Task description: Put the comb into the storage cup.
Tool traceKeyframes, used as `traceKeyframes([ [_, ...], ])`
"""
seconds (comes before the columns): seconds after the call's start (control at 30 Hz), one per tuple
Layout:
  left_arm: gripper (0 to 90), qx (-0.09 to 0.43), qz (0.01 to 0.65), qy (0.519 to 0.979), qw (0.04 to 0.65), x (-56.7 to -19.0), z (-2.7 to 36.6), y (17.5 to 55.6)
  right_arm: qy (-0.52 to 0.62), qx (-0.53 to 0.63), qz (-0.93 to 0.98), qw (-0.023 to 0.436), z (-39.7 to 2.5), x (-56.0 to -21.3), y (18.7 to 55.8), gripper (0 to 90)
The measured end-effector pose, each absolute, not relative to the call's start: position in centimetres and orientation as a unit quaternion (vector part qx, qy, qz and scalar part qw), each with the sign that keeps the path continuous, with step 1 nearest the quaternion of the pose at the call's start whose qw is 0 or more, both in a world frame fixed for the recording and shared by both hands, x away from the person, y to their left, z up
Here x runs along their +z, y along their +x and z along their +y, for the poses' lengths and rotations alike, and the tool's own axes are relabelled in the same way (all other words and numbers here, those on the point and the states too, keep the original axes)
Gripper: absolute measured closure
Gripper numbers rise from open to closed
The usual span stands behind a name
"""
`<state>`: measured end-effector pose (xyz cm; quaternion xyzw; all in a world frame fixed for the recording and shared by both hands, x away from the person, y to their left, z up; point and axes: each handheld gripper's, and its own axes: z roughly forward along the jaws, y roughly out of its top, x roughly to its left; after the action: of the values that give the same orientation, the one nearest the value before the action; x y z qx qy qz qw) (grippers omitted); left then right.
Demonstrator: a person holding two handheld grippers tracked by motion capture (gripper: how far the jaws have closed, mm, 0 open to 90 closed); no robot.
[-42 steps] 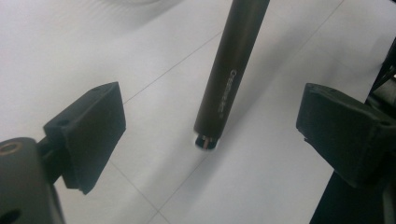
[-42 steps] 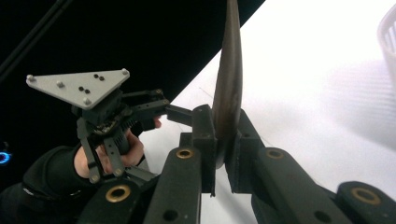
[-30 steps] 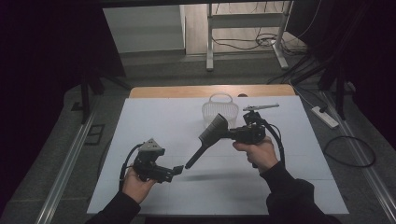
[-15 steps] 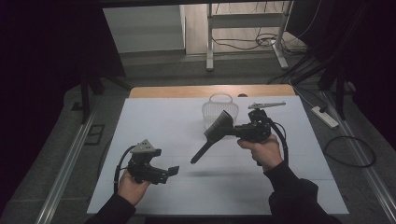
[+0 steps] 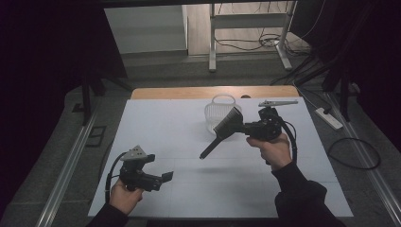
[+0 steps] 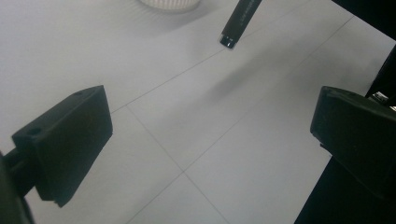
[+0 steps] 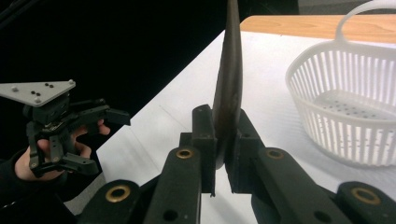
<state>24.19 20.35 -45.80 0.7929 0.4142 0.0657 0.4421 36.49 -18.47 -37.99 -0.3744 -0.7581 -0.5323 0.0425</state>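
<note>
since a second ago my right tool (image 5: pixel 243 126) has lifted the black brush (image 5: pixel 222 130), pinched by its head, toward the white basket (image 5: pixel 222 105). my left tool (image 5: pixel 163 177) hovers spread wide over the tabletop (image 5: pixel 161 127).

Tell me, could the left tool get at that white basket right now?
Probably yes. The left tool is open and holds nothing, and bare table lies between it and the white basket, though the brush hangs nearby.

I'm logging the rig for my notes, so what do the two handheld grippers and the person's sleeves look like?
Both the left gripper and right gripper are black with blocky jaws, brass-coloured pivot pins and trailing black cables. Each has a grey three-cornered plate with small dark dots. The sleeves are dark.
</note>
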Motion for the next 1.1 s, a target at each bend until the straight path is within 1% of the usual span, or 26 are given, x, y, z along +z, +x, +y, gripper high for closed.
traceKeyframes([
  [0.47,0.0,0.097,0.429,0.79,0.427,-45.9,22.5,22.0,-0.389,-0.54,-0.745,0.034,-19.2,-37.6,37.0,83.5],
  [0.87,0.0,0.108,0.446,0.779,0.429,-46.0,24.2,20.3,-0.399,-0.546,-0.736,0.035,-19.5,-37.5,37.7,83.5],
  [1.1,0.0,0.113,0.453,0.779,0.419,-46.0,24.6,19.7,-0.405,-0.548,-0.732,0.03,-19.7,-37.4,38.3,83.5],
])
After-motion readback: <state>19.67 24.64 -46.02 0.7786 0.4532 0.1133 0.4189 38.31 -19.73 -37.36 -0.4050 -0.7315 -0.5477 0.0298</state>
